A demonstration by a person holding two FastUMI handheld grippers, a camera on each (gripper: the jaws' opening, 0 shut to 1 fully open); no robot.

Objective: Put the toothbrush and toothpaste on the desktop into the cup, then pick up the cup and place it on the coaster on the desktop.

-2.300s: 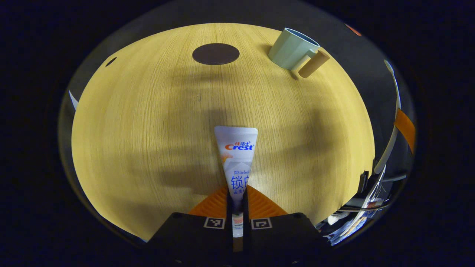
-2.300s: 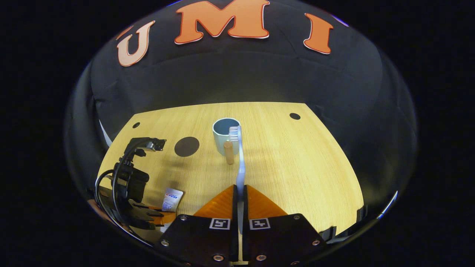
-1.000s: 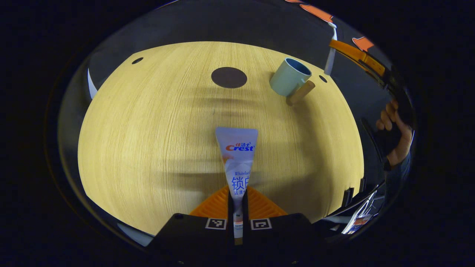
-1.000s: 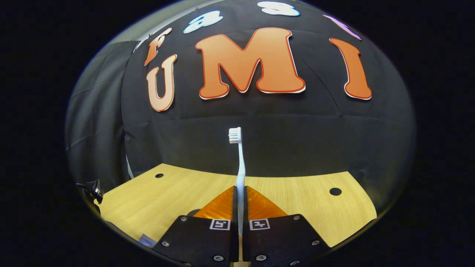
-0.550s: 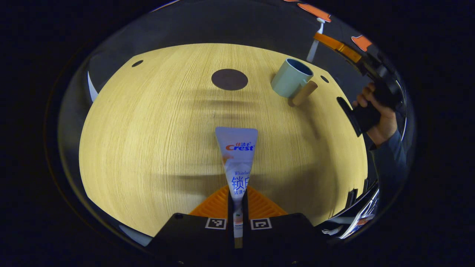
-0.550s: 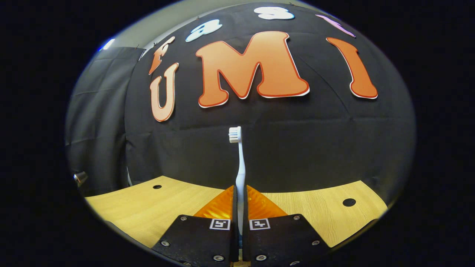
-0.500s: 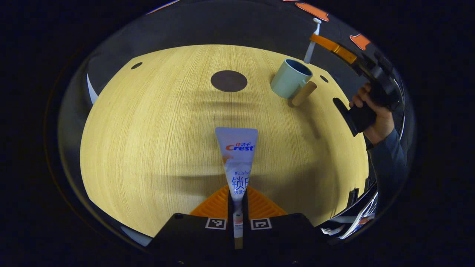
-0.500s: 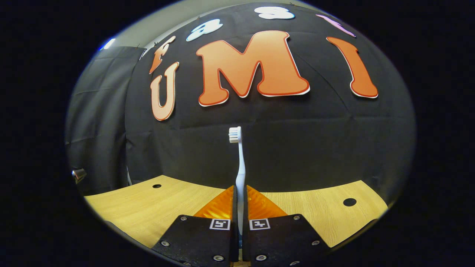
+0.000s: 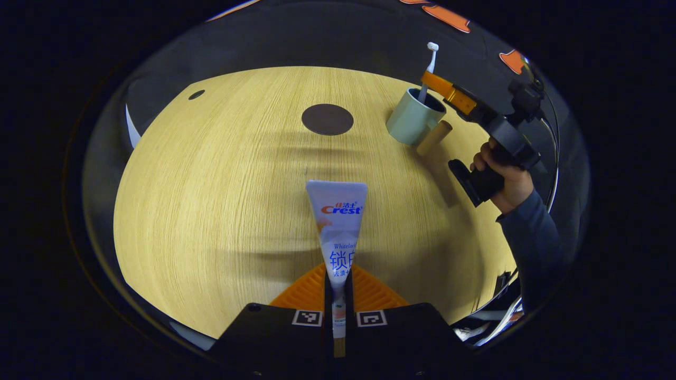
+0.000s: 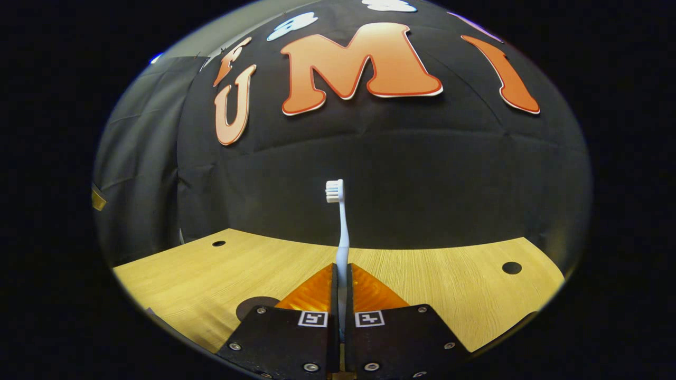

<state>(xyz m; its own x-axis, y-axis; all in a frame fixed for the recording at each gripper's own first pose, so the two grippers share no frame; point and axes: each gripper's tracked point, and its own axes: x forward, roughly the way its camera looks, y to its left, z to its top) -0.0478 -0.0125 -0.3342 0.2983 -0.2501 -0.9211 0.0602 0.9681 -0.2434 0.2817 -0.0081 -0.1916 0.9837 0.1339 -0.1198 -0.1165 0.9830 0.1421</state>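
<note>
Across the booth stretches the pale wood-grain worktop, its broad middle bare, with a small round hole near the far left corner and its curved near edge dropping into dark. Over in the right gripper view the same worktop runs to a straight far edge against the black cloth wall, with one hole at left and another at right.

Toward the far right of the worktop stands the pale green cup, upright, its tan wooden handle pointing toward the near right. The dark round coaster lies flat to the cup's left, well apart from it, with open wood all round.

The toothpaste is a white tube; I leave its printed label alone. The left gripper has its fingers closed on the tube's lower part, the flat crimped end pointing forward above the worktop.

A hand in a dark sleeve holds the right gripper over the cup. Its fingers are closed on the white toothbrush, whose lower end dips inside the cup's rim while the bristle head stands up above. In the right gripper view the toothbrush rises straight from between the clamped fingers, bristles facing left.
</note>
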